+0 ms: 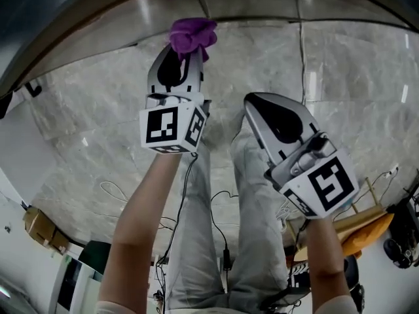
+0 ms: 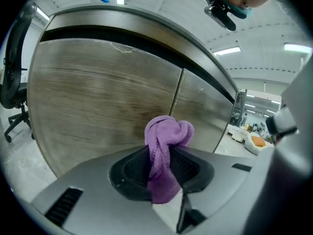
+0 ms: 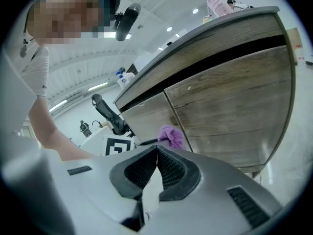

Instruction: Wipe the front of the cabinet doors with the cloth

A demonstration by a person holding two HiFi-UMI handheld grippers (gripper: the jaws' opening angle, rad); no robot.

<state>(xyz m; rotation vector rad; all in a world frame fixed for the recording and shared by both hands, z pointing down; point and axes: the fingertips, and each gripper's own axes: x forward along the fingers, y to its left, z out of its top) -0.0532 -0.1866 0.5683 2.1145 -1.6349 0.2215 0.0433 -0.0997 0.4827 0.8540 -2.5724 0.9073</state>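
Observation:
A bunched purple cloth [image 1: 192,35] is clamped in my left gripper [image 1: 186,51], close to the bottom of the wooden cabinet doors [image 1: 163,12]. In the left gripper view the cloth [image 2: 166,151] sticks out between the jaws, just short of the wood-grain doors [image 2: 107,106]; I cannot tell if it touches. My right gripper [image 1: 252,103] hangs lower and to the right, its jaws together with nothing between them. In the right gripper view the gripper [image 3: 156,148] points toward the cabinet doors [image 3: 230,111], and the cloth [image 3: 170,136] shows past its tips.
Marble floor tiles [image 1: 327,84] stretch below the cabinet. A seam [image 2: 177,94] divides two doors. Cables [image 1: 216,227] trail on the floor by the person's legs. An office chair [image 2: 12,72] stands at the left. Bottles [image 3: 217,4] sit on the countertop.

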